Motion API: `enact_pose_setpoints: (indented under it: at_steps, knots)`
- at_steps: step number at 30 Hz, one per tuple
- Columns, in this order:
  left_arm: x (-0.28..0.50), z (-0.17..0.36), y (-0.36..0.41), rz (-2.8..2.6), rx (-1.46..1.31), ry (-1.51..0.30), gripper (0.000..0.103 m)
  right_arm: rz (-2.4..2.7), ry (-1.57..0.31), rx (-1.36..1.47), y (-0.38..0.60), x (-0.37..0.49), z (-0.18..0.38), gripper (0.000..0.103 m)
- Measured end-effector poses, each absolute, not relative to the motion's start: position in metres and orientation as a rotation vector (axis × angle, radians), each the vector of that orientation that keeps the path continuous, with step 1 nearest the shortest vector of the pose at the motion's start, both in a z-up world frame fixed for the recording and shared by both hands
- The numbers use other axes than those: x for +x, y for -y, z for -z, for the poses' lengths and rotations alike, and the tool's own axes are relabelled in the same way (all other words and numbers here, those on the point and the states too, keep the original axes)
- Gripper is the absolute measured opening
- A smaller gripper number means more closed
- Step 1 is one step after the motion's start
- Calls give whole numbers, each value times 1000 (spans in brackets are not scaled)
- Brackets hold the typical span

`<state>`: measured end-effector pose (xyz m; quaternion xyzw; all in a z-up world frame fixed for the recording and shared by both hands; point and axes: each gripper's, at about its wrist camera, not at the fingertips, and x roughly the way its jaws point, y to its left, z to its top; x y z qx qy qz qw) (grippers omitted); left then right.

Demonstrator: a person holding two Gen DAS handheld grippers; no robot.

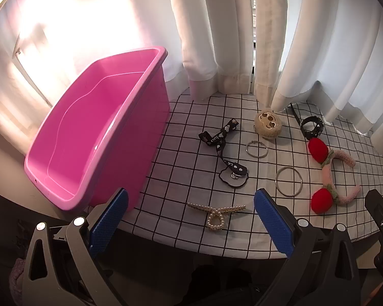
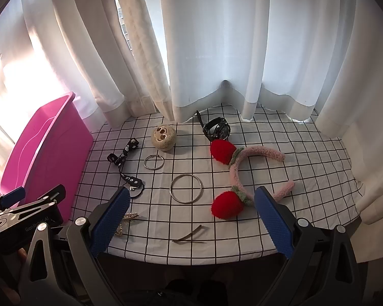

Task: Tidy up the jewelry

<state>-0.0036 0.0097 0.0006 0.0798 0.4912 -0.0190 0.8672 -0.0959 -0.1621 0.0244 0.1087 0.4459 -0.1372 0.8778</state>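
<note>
Checked tablecloth point(image 1: 181, 168) bears a pearl clip point(image 1: 215, 213) between the wide, empty left tongs point(image 1: 191, 219).

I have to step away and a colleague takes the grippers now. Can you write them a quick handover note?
Left gripper: open, holding nothing, low at the near table edge, in front of the pearl clip.
Right gripper: open, holding nothing, near the headband.
Pink bin: at the table's left; nothing shows inside.
On the checked cloth: black ribbon, plush face, black watch, small ring, large ring, hairpin.
Done: nothing binned yet.
Left: all pieces, presumably into the bin; the clip is closest to the left gripper.
</note>
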Motion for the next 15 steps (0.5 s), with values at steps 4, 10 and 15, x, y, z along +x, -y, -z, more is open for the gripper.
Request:
enact_pose_setpoints:
  at_steps: [4,10,15]
  knots:
    - [-5,-1,-8,37,168,-1024,97,286,-928,226,162,-97,-24,93]
    - [-6,-2,-8,34,169,-1021,97,286,-928,226,161,-97,-24,93]
    - [-7,0,-6,35,171,-1025,97,288,-929,232,164,-98,-24,93]
